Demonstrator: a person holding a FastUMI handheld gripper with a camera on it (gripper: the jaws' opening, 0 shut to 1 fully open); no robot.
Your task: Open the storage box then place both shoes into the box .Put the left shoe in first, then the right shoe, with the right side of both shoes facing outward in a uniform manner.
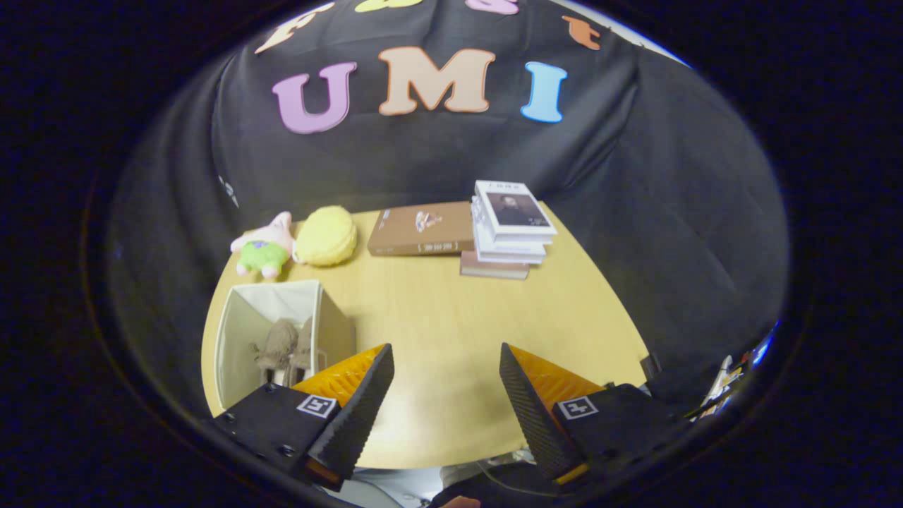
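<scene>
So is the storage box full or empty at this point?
Not empty: the open white storage box holds both brown shoes side by side. The gripper is beside it over bare table, jaws open, holding nothing.

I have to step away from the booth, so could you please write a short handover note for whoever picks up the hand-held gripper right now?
Hand-held gripper: open, fingers spread, holding nothing, held above bare table.
Storage box: open, on the table beside the left finger, in front of the pink plush toy and yellow plush.
Shoes: both sit inside the box, side by side.
Done: box opened, both shoes in.
Left: nothing obvious; I cannot tell from here which side of the shoes faces outward, so check that.
Books lie at the far edge, away from the work.
</scene>
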